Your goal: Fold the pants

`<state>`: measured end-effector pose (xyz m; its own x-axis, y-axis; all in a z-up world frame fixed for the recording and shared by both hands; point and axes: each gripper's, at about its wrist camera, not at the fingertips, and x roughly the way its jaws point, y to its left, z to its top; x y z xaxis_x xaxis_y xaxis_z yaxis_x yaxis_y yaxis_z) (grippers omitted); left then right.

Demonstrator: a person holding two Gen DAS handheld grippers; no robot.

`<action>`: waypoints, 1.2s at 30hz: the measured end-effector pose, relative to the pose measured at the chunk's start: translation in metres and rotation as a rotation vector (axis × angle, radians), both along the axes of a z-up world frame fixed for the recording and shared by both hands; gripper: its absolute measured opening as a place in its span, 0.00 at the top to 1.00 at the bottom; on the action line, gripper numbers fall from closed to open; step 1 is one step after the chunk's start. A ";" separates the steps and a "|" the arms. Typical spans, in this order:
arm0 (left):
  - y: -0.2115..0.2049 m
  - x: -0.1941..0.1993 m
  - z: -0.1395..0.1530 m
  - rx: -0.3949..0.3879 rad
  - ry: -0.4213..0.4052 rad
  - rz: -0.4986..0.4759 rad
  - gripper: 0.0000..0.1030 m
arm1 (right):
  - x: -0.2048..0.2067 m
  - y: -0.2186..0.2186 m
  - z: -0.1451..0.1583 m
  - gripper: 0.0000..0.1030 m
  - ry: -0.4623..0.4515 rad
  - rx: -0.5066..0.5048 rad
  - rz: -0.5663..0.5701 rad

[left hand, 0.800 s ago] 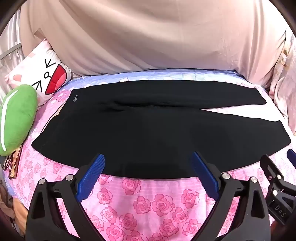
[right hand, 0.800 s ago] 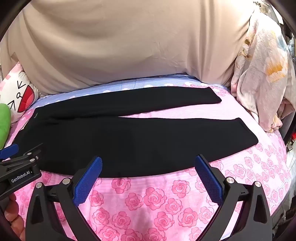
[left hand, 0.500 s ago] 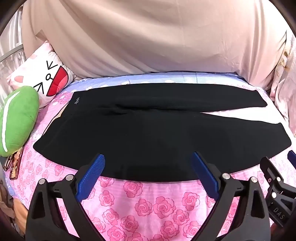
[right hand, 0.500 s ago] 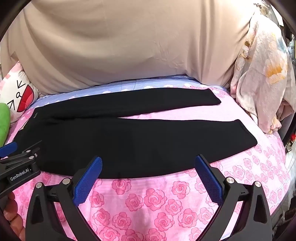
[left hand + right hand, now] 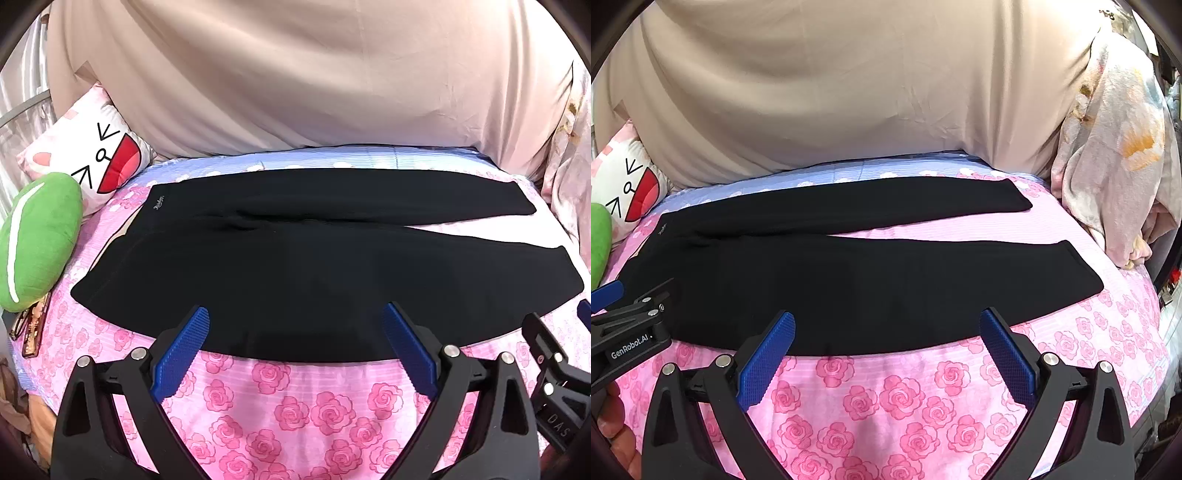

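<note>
One pair of pants across mid-frame on the bed

I see two legs spread flat; two pillows at upper left; my left gripper and right gripper both have jaws wide, empty.

A bed is covered by a pink rose-print sheet. A green cushion and a white cartoon-face pillow are propped at its left end, a beige drape is hung behind, and a pale blanket is heaped at right
</note>
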<state>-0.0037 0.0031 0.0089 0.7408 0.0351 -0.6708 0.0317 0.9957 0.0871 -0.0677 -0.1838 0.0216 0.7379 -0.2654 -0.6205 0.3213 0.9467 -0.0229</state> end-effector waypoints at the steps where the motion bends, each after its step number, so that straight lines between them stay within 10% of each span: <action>1: -0.001 0.000 0.001 0.001 0.000 -0.001 0.10 | 0.000 0.000 0.001 0.05 -0.001 0.001 0.000; 36: -0.007 0.005 0.014 0.029 -0.012 0.019 0.09 | 0.002 -0.018 0.014 0.05 -0.024 0.007 -0.012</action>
